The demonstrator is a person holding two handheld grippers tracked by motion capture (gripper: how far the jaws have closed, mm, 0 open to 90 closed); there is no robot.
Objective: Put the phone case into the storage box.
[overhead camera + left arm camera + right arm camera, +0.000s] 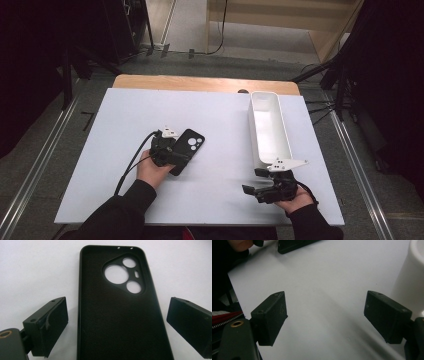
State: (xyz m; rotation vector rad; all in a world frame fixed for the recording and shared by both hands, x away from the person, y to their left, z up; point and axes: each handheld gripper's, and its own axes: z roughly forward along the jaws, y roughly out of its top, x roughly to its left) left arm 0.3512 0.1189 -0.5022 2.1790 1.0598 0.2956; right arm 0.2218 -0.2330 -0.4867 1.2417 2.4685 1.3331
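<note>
Black phone case (120,315) lies between the wide-open left tool (117,325), ungripped.

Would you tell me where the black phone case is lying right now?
In the high view the black phone case lies left of centre on the white table, between the open left tongs.

White tabletop (125,120) is bare across the far left and the middle between the two tools. A flat black phone case with camera cutouts (117,315) lies between the left tool's (117,322) spread jaws, gaps either side. A tall white oblong plastic bin (270,127) blocks the right side, seemingly just beside the right tool (257,182).
</note>
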